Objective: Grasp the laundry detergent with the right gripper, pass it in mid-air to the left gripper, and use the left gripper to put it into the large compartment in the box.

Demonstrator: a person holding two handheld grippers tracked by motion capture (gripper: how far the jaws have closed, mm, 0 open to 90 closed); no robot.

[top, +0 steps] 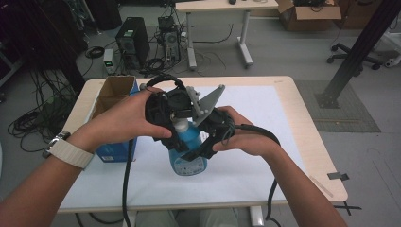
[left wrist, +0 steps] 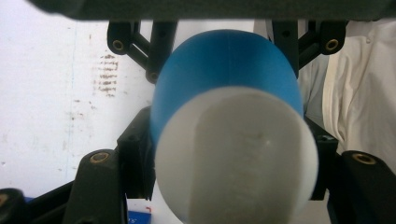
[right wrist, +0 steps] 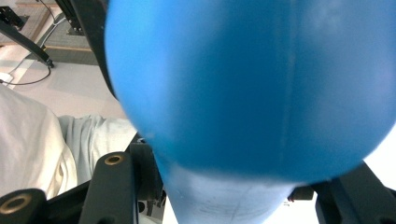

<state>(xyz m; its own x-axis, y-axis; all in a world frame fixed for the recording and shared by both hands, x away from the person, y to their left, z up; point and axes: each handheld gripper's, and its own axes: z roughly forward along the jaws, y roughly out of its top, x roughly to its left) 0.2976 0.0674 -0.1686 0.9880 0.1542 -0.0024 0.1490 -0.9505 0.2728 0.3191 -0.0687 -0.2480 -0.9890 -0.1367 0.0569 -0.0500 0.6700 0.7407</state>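
A: Start at the left edge. What is there?

B: A blue cardboard box (top: 113,101) with its flaps open, on the white table (top: 265,142), just beside the left hand (top: 125,118). Nothing touches it.

A: And the left gripper (top: 176,124)?

B: Its jaws are clamped on the white cap (left wrist: 236,156) of the blue bottle (top: 188,146). In the left gripper view the cap sits square between the 2 jaws, with the blue shoulder behind it. My guess is the grip is that high so the cap can be twisted.

A: So where is the bottle?

B: Roughly mid-table, near the front edge, upright, held between both grippers. I cannot tell whether its base rests on the table or hangs just above it.

A: And further right?

B: The right gripper (top: 201,151) is closed on the bottle's blue body, lower down; the right gripper view looks straight onto that blue curve. I judge it braces the body while the cap is worked.
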